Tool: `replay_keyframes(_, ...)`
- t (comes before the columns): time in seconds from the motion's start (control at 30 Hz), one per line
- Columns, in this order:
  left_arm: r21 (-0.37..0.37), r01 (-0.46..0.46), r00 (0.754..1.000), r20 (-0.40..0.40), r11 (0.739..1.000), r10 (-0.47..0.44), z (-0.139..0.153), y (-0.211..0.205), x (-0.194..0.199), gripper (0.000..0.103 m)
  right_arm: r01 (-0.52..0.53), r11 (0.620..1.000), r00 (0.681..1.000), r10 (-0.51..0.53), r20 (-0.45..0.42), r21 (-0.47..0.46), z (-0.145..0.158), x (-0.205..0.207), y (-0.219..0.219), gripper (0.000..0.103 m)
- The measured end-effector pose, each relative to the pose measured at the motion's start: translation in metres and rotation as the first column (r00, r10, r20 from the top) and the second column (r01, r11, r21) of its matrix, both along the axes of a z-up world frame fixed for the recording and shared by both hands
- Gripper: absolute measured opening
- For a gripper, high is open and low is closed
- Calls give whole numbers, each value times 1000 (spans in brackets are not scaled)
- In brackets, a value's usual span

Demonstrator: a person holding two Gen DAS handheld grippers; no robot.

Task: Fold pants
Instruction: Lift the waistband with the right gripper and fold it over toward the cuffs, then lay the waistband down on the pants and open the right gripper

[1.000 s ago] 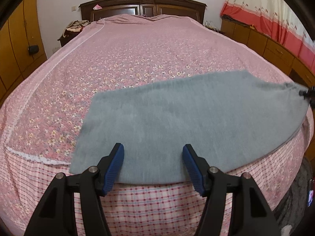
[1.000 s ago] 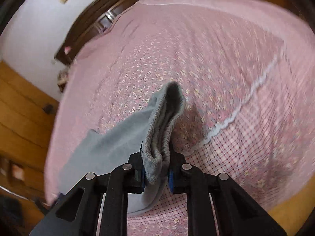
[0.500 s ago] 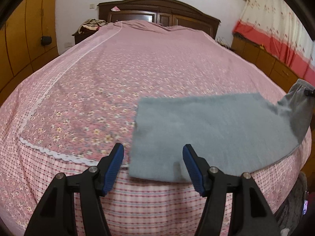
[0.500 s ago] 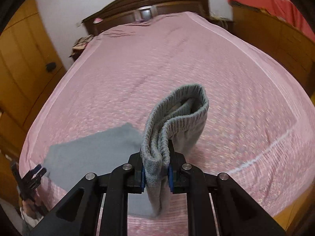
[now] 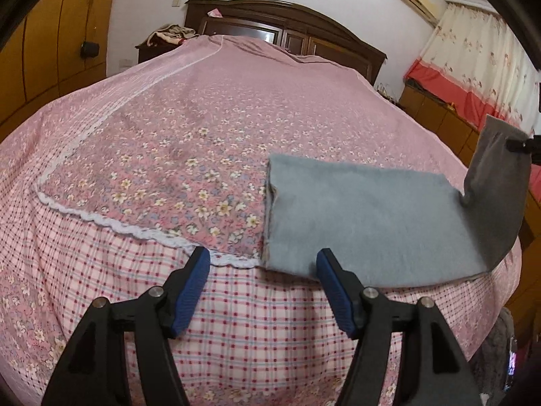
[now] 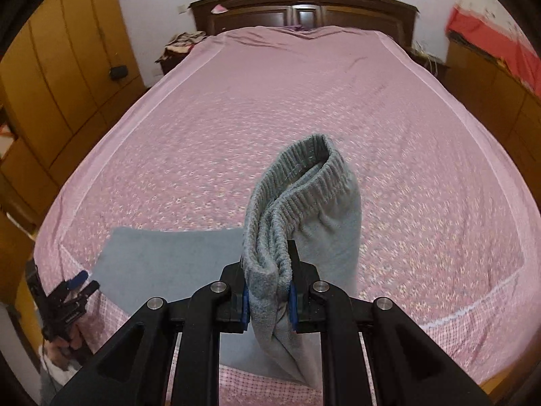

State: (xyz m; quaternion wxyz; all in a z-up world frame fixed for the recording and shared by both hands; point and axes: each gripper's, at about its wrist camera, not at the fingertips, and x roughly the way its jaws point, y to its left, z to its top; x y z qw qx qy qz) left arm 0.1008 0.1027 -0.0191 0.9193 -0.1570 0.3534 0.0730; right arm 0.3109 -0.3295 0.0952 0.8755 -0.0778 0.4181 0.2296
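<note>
Grey pants (image 5: 365, 216) lie flat across the near part of a pink floral bed (image 5: 169, 135). Their leg end is at the left. My left gripper (image 5: 263, 264) hovers over that end's near corner; its jaws are opening and the blue pads (image 5: 192, 284) press on nothing. My right gripper (image 6: 268, 280) is shut on the ribbed waistband (image 6: 304, 176), which it holds up off the bed while the flat part (image 6: 169, 257) stays down. In the left wrist view the raised end (image 5: 497, 176) hangs at the far right. The right wrist view shows the left gripper (image 6: 76, 282) in a hand.
A dark wooden headboard (image 6: 304, 3) stands at the far end of the bed. Wooden wardrobe doors (image 6: 50, 84) run along the left. Low cabinets with a red and white curtain (image 5: 473, 77) line the right. A pile of clothes (image 6: 186, 42) sits on a bedside table.
My left gripper has slid left along the pants to their leg end. My right gripper has rolled upright and lifted the waistband, so that end now hangs above the bed.
</note>
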Motion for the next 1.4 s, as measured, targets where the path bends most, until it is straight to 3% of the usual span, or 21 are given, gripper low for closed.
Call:
replay_keyframes(0.47, -31, -13, 1000, 4, 999, 14, 3, 10, -19, 69, -112, 993, 994, 112, -4, -24, -14, -18, 89, 17)
replay_keyframes(0.67, -67, -45, 999, 8, 997, 45, 4, 21, -31, 69, -183, 983, 979, 184, 87, -20, -31, -42, 136, 17)
replay_keyframes(0.87, -137, -82, 996, 21, 987, 86, 6, 38, -45, 69, -299, 952, 937, 306, 168, -65, -74, -80, 194, 17)
replay_keyframes(1.0, -170, -93, 995, 14, 981, 97, 4, 47, -52, 69, -375, 915, 896, 399, 194, -149, -94, -107, 225, 17)
replay_keyframes(1.13, -199, -101, 994, 15, 975, 106, 4, 56, -61, 69, -404, 887, 882, 443, 164, -222, -102, -118, 245, 17)
replay_keyframes(1.27, -198, -103, 994, 10, 975, 107, 4, 61, -66, 69, -441, 862, 881, 468, 62, -249, -103, -114, 266, 17)
replay_keyframes(1.4, -196, -100, 994, 14, 976, 105, 6, 62, -68, 69, -455, 810, 869, 495, 15, -369, -117, -117, 290, 17)
